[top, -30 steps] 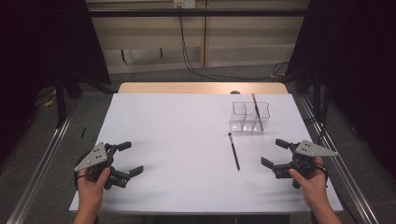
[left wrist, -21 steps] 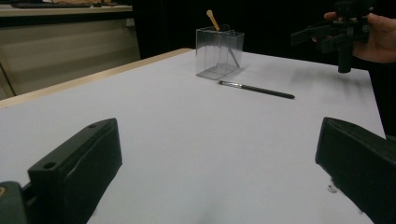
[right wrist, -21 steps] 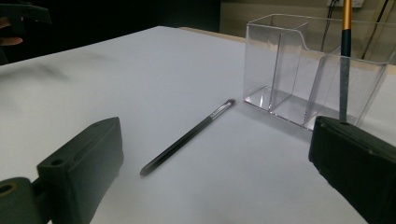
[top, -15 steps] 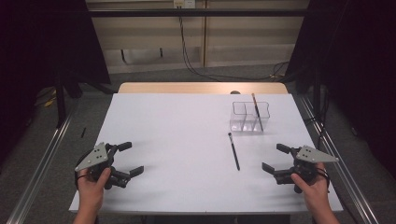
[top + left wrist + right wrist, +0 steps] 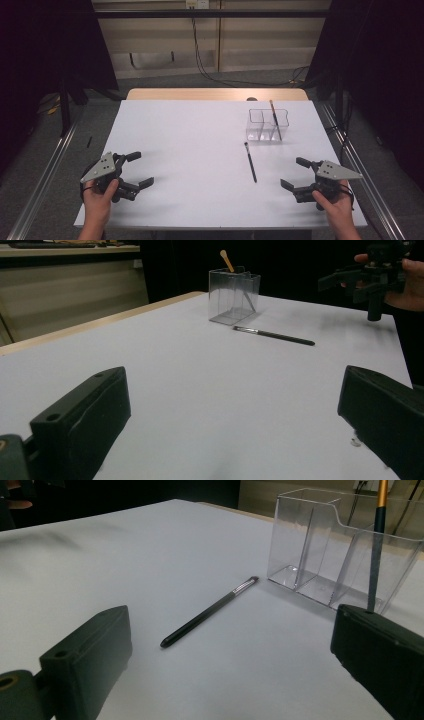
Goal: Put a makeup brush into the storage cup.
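A black brush (image 5: 250, 161) lies flat on the white table (image 5: 200, 135), between my two grippers and nearer the right one. Behind it stands a clear divided holder (image 5: 256, 131) with a gold-handled brush (image 5: 274, 116) leaning inside. My left gripper (image 5: 141, 169) rests open near the front left, nothing between its jaws. My right gripper (image 5: 292, 172) is open at the front right, a short way right of the lying brush. In the right gripper view the black brush (image 5: 207, 612) and holder (image 5: 320, 545) sit ahead of my open gripper (image 5: 232, 635). The left gripper view shows brush (image 5: 273, 335), holder (image 5: 235, 297) and right gripper (image 5: 372, 277).
A wooden strip (image 5: 215, 94) runs along the table's far edge. Metal rails (image 5: 45, 170) flank the table on both sides. Cables hang over the floor behind. The left and middle of the white surface are bare.
My right gripper has drifted slightly toward the table's front edge. The left gripper, brush and holder have stayed put.
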